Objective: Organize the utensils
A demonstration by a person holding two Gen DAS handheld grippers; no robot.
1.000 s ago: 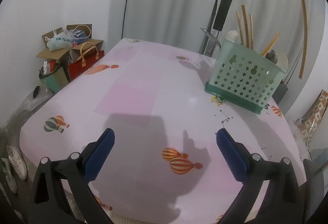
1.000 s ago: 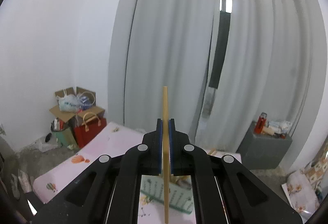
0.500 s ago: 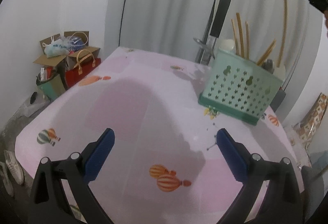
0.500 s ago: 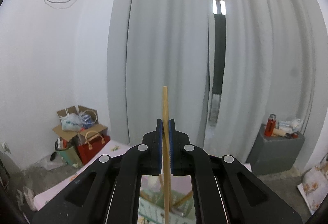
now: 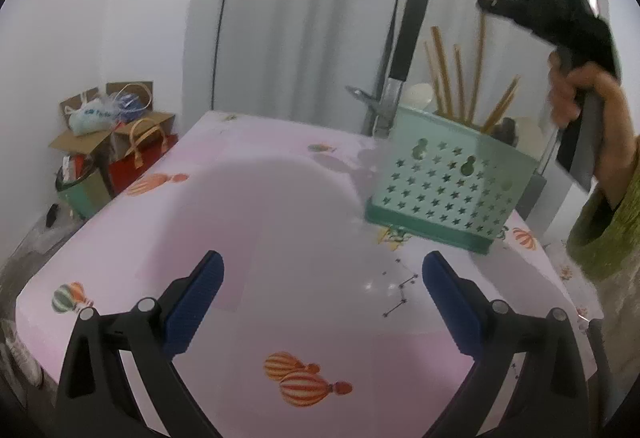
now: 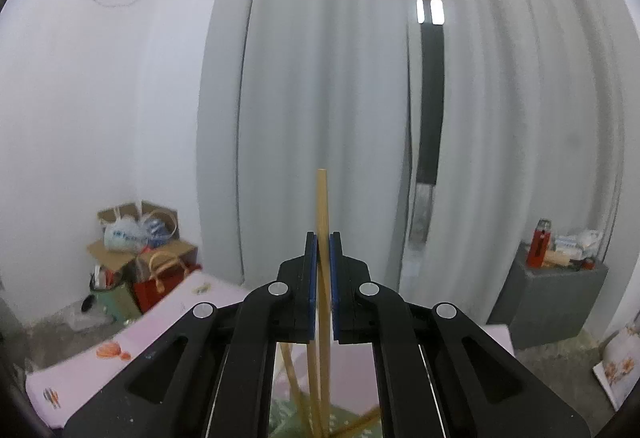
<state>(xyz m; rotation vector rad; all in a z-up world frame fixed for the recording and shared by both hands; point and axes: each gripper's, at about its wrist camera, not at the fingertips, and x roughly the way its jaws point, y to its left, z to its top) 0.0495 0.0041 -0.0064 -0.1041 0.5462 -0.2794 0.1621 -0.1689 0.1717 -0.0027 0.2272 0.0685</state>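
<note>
- Right gripper (image 6: 321, 278) pinched one upright chopstick (image 6: 322, 205) above the basket (image 5: 444, 181); its tip probably risked snagging standing chopsticks (image 5: 444, 77).
- Left gripper (image 5: 322, 302) was spread, empty.

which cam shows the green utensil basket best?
Left wrist: the green utensil basket stands in full view on the pink table, star-holed wall and chopsticks visible. Right wrist shows only a sliver of its rim between the gripper's arms.

Table (image 5: 280, 217) under pink cloth printed with hot-air balloons; green star-perforated utensil basket (image 5: 448, 189) stands on its far right part, holding upright chopsticks (image 5: 444, 77).
</note>
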